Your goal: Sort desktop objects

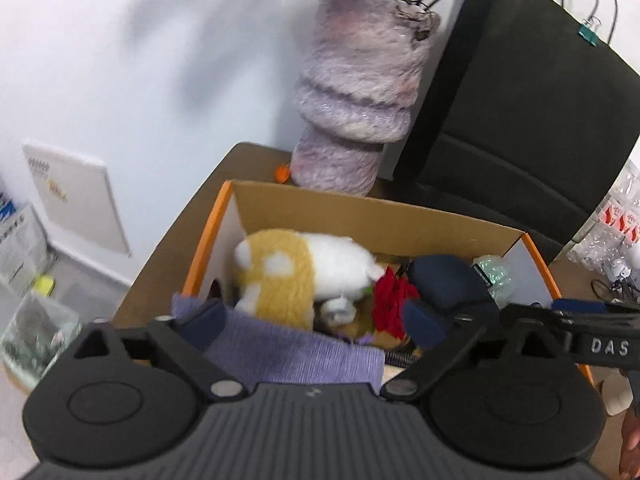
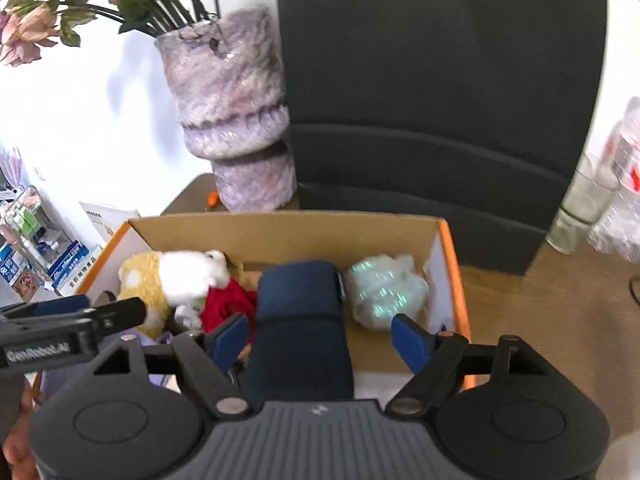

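Note:
An open cardboard box [image 1: 360, 208] [image 2: 280, 226] with orange edges stands on the brown table. Inside lie a yellow-and-white plush toy [image 1: 296, 268] [image 2: 176, 276], a red fabric flower [image 1: 390, 300] [image 2: 228, 304], a dark blue case [image 1: 444, 280] [image 2: 298, 320] and a shiny iridescent wad [image 1: 494, 276] [image 2: 384, 292]. A purple cloth [image 1: 292, 352] drapes over the box's near edge between my left gripper's [image 1: 316, 324] open fingers. My right gripper [image 2: 320, 336] is open above the box, its fingers either side of the blue case, not touching it.
A tall furry purple vase [image 1: 356, 92] [image 2: 232, 120] with dried flowers stands behind the box. A black chair back [image 1: 520, 112] [image 2: 432, 92] is at the right. Plastic water bottles [image 2: 616, 200] and a glass [image 2: 576, 216] stand far right.

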### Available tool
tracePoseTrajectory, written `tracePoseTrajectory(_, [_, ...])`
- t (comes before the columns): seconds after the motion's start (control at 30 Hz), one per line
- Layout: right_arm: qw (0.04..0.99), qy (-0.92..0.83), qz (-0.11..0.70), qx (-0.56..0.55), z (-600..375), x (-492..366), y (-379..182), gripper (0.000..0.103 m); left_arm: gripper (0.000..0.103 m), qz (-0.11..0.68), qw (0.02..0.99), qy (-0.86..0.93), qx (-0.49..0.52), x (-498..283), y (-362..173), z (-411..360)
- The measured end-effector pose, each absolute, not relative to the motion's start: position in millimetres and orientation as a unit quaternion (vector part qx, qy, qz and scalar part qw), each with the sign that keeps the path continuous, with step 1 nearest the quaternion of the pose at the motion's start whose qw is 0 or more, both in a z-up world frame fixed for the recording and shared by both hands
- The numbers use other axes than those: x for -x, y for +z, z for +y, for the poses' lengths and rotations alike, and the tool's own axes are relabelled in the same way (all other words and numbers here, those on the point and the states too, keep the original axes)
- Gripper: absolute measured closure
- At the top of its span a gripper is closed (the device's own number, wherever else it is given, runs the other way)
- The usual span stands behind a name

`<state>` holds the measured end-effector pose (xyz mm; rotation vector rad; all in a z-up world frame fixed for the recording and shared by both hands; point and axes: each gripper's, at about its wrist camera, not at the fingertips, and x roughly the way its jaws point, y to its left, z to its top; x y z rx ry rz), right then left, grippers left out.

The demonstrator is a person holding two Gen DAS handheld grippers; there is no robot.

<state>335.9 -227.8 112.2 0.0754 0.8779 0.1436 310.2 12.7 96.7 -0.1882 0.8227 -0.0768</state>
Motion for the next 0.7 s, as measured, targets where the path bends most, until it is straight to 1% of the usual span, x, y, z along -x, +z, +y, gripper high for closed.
tracePoseTrajectory(0.07, [0.9, 0.063, 0.43, -0.035, -231, -328, 116, 0.02, 0.0, 0.414, 0.904, -0.041, 0.098, -304, 101, 16])
tracePoseTrajectory(0.13, [0.903, 0.057, 0.424, -0.031, -234, -315, 124, 0.015, 0.0, 0.437, 0.894, -0.035, 0.095, -296, 105, 18])
tracePoseTrajectory(0.23, [0.905, 0.05, 0.423, -0.019, -235, -298, 133, 0.014, 0.0, 0.454, 0.887, -0.023, 0.074, -282, 110, 17])
tracePoseTrajectory(0.33, [0.903, 0.04, 0.428, -0.014, -239, -281, 140, 0.013, 0.0, 0.447, 0.894, 0.001, 0.038, -262, 117, 11])
tracePoseTrajectory(0.37, [0.904, 0.038, 0.426, -0.017, -241, -274, 142, 0.011, 0.0, 0.443, 0.896, 0.007, 0.028, -255, 119, 8])
tracePoseTrajectory(0.4, [0.906, 0.037, 0.42, -0.022, -242, -265, 144, 0.003, 0.0, 0.438, 0.899, 0.011, 0.021, -248, 121, 4])
tracePoseTrajectory(0.43, [0.909, 0.039, 0.414, -0.024, -241, -255, 146, 0.0, 0.0, 0.433, 0.901, 0.008, 0.015, -238, 122, 0])
tracePoseTrajectory(0.7, [0.925, 0.058, 0.374, -0.021, -226, -187, 144, 0.0, 0.0, 0.4, 0.916, -0.012, 0.007, -166, 125, -15])
